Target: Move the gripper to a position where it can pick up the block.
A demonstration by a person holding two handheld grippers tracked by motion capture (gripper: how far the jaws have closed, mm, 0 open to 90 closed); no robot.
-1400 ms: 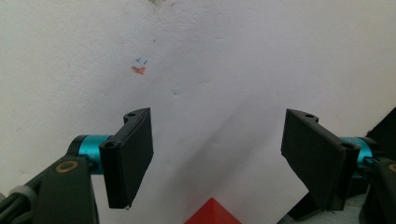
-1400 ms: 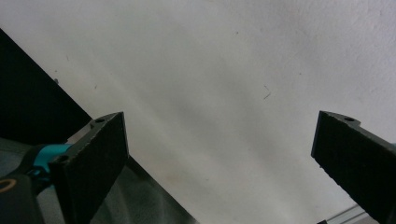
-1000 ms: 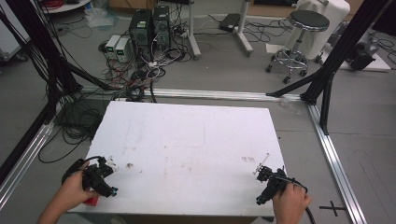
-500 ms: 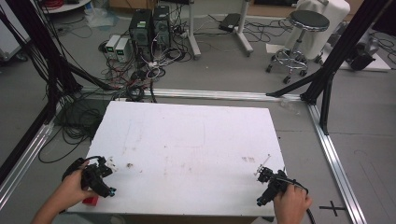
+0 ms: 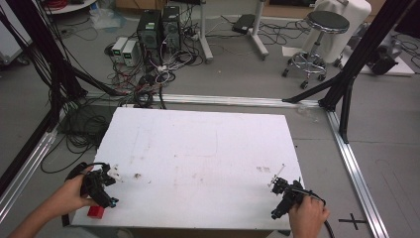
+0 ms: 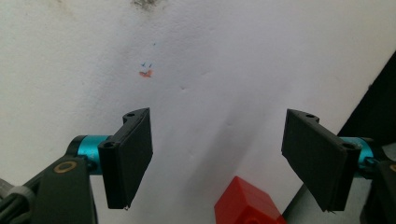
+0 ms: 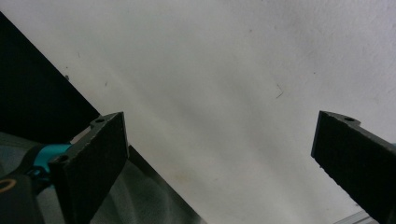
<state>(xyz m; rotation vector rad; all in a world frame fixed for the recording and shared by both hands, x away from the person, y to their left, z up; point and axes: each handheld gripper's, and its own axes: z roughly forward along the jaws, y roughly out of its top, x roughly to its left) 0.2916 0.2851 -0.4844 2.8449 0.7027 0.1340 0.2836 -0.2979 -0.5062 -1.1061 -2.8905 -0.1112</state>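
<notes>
— Left gripper (image 5: 101, 186) first, please: where do you have it?

— I see it at the near left corner of the white table (image 5: 198, 158), in the left hand (image 5: 69, 196), with its cable looping off behind. In the left gripper view (image 6: 218, 161) the two black jaws stand wide apart with nothing between them but bare tabletop. It grips nothing.

— And the red thing?

— I make out a red block (image 5: 96, 211) on the table just beside that gripper, toward the near edge. In the left gripper view the red block (image 6: 245, 205) sits low between the jaws, nearer the right one, close to the table's edge. I cannot tell whether the jaws touch it; they look apart from it.

— Anything in the middle?

— Only marks, as far as I can see: a dark smudge (image 5: 136, 175) near the left gripper and faint grey scuffs (image 5: 263, 169) farther right. The left gripper view also shows a small red and blue fleck (image 6: 146, 71) on the surface.

— Now the right side.

— I see the right gripper (image 5: 280, 191) at the near right corner, held in the right hand (image 5: 307, 218). In the right gripper view (image 7: 219, 161) its jaws are spread wide over plain white tabletop, holding nothing, with the table's edge running diagonally at the left.
</notes>
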